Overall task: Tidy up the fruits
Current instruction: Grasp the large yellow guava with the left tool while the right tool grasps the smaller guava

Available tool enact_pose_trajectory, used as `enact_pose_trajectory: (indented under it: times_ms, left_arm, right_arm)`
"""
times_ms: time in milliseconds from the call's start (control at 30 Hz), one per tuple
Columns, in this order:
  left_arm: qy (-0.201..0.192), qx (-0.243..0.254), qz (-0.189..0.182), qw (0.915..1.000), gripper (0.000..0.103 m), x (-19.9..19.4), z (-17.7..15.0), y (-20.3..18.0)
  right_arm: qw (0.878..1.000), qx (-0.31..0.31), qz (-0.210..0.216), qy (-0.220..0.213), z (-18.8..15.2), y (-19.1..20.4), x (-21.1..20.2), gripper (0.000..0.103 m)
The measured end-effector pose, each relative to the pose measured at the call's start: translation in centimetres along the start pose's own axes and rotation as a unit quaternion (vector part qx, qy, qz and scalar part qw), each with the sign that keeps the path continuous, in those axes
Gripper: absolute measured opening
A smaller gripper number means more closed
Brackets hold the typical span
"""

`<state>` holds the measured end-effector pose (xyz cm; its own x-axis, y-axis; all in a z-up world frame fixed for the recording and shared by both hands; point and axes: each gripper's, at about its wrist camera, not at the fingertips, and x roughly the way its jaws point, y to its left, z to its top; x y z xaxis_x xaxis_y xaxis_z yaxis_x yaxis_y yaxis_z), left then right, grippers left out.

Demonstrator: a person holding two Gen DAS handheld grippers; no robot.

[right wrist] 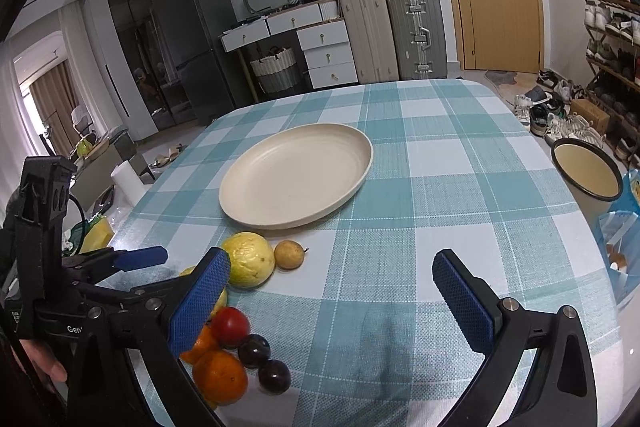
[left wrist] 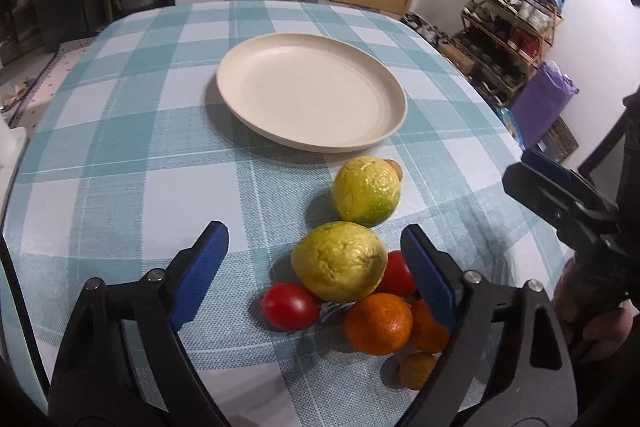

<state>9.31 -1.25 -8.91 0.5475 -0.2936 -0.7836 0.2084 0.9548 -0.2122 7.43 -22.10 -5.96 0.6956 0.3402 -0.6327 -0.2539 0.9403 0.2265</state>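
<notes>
Fruits lie clustered on the checked tablecloth (left wrist: pixel 120 155), on the near side of the empty cream plate (left wrist: pixel 312 91). The nearer yellow-green citrus (left wrist: pixel 338 261), perhaps a lemon, sits directly ahead of the left gripper (left wrist: pixel 316 267), between its wide-open, empty jaws, its long axis running roughly across the gap. A tomato (left wrist: pixel 289 305) and an orange (left wrist: pixel 378 323) touch it below. The right gripper (right wrist: pixel 332 295), also spread and empty, hovers over bare cloth, the pile off to its left, so the left hand seems better placed.
</notes>
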Motion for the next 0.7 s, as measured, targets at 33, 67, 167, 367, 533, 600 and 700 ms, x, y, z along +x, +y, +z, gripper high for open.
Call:
enact_pose_trajectory:
  times_ms: [33, 67, 167, 367, 533, 600, 700]
  left_arm:
    - [0.004, 0.000, -0.005, 1.0000, 0.085, 0.1, 0.0, 0.0]
    - [0.010, 0.001, -0.011, 0.9999, 0.083, 0.2, 0.0, 0.1]
    - [0.037, 0.002, -0.030, 0.9988, 0.076, 1.1, 0.1, 0.2]
    - [0.073, -0.006, -0.070, 0.9949, 0.055, 2.9, 0.4, 0.8]
    - [0.075, -0.007, -0.087, 0.9934, 0.052, 3.0, 0.0, 0.9]
    - [0.072, -0.009, -0.089, 0.9934, 0.052, 3.0, 0.0, 1.0]
    - [0.067, -0.012, -0.089, 0.9937, 0.052, 2.7, 0.1, 1.2]
  right_arm:
    - [1.000, 0.000, 0.001, 0.001, 0.0, -0.1, 0.1, 0.103]
    - [1.000, 0.001, 0.001, 0.002, 0.1, -0.1, 0.2, 0.103]
    - [1.000, 0.003, 0.002, 0.005, 0.2, -0.1, 0.6, 0.103]
    - [1.000, 0.007, 0.009, 0.011, 0.5, 0.0, 1.1, 0.103]
    - [0.999, 0.011, 0.024, 0.021, 0.5, 0.2, 1.8, 0.103]
    - [0.999, 0.017, 0.032, 0.027, 0.4, 0.2, 2.1, 0.103]
    - [0.997, 0.031, 0.050, 0.039, 0.4, 0.2, 2.8, 0.103]
